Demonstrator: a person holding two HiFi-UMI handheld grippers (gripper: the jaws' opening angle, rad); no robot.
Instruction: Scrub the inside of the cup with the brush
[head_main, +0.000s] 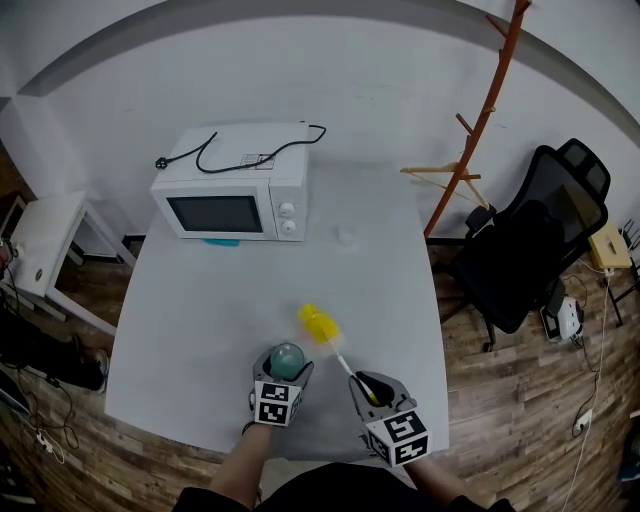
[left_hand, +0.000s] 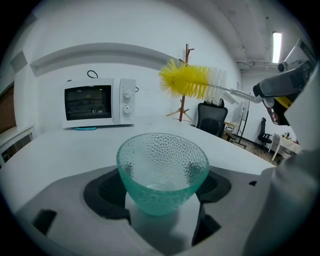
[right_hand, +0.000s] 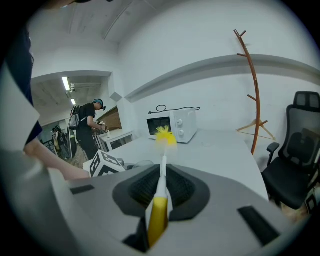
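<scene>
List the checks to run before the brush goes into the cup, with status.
1. Bottle brush clamped in right gripper: ok.
2. Glass cup upright on the table, mouth open: ok.
3. Cup between the left gripper jaws: ok.
4. Left pads pressing the cup: not ok, the jaws stand wide.
5. Bristles inside the cup: not ok, they are off to one side of the rim.

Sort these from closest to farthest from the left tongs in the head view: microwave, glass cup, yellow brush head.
1. Glass cup, between the left tongs.
2. Yellow brush head, just beyond, rightward.
3. Microwave, far back, leftward.
</scene>
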